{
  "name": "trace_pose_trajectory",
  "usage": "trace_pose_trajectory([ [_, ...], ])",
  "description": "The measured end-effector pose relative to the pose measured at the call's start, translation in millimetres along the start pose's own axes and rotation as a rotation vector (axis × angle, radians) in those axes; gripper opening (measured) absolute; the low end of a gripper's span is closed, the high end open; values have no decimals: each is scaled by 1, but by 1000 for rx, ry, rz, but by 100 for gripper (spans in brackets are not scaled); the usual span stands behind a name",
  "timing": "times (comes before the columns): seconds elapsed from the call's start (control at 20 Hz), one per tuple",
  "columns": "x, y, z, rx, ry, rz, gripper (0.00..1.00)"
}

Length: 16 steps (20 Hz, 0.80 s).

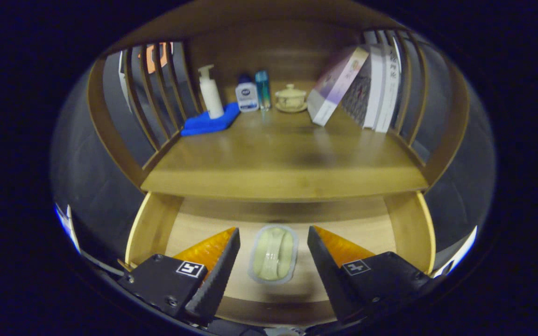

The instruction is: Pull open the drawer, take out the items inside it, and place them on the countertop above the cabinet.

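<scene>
A wooden cabinet stands with its drawer [150, 228] pulled open. Nearest, the gripper [273, 247] hovers over it, fingers wide, straddling but not touching a pale sealed packet [273, 254] on the drawer floor. Beyond, the counter [283, 158] carries bottles far left and leaning books [357, 86] far right.

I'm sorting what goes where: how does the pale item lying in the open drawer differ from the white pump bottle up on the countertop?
The pale item lies flat on the drawer floor between the open gripper fingers; the pump bottle stands upright at the back of the countertop, beyond them. The item is a low oval with a clear rim; the bottle is tall and slim. The bottle rests on a blue cloth; the item on bare wood. Both are light-coloured.
</scene>
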State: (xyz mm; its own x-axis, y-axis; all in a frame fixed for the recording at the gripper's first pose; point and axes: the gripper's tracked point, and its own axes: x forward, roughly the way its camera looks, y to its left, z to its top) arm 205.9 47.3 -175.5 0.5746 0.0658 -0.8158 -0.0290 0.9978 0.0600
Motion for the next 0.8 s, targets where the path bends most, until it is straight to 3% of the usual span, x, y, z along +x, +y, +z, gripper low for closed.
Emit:
trace_pose_trajectory([
  [0.2,25,4,-19,42,151,6,82],
  [0.45,40,1,-38,105,279,-4,62],
  [0.7,50,1,-53,121,363,-6,47],
  [0.8,53,-1,-53,111,366,-19,31],
])
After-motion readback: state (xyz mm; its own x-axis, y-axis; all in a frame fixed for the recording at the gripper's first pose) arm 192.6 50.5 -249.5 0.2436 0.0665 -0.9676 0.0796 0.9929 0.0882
